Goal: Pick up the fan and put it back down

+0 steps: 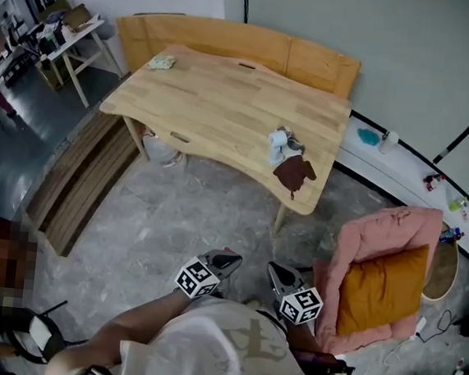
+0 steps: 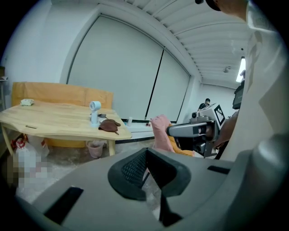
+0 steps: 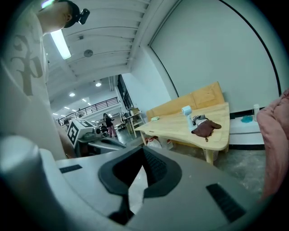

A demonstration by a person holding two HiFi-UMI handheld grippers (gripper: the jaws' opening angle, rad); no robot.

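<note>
A small light-blue fan stands upright near the right front edge of the wooden table. It touches a brown cloth that hangs a little over the edge. The fan shows small in the left gripper view, and in the right gripper view the fan stands far off too. My left gripper and right gripper are held side by side close to my body, well short of the table. Both are shut with nothing between their jaws.
A pink chair with an orange cushion stands right of my grippers. A wooden bench runs behind the table and a slatted panel lies on the floor at left. A green cloth lies on the table's far corner.
</note>
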